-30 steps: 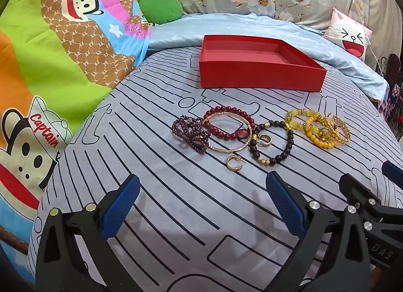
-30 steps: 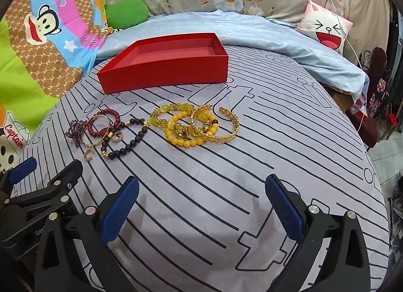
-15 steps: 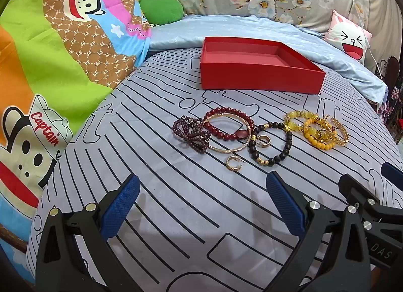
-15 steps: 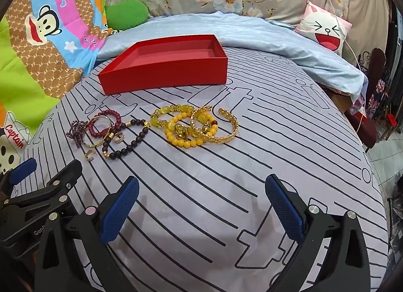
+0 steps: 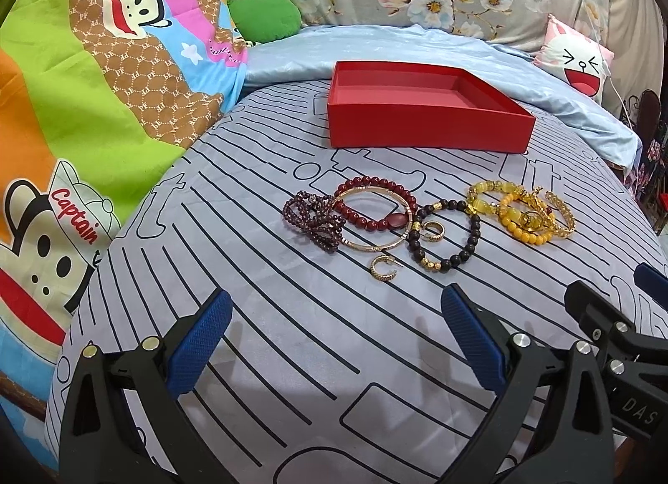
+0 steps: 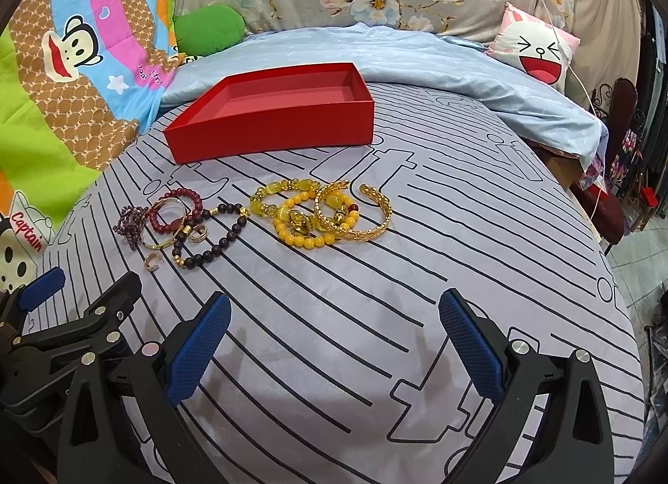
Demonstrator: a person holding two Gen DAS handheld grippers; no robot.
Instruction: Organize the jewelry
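Both grippers low over bed, L gripper (image 5: 334, 342) & R gripper (image 6: 334, 342) jaws wide

box (image 5: 426, 129) behind bracelets (image 5: 375, 217) | all on bedsheet (image 5: 292, 350) | pillow (image 6: 538, 46) far right

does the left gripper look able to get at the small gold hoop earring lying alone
Probably yes: the left gripper is open, and the small gold hoop earring lies apart on bare sheet just ahead, with nothing between.

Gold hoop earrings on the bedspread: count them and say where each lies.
2. One hoop earring lies alone, just in front of the thin gold bangle. The other hoop earring sits inside the black bead bracelet. More could be hidden in the yellow bracelet pile.
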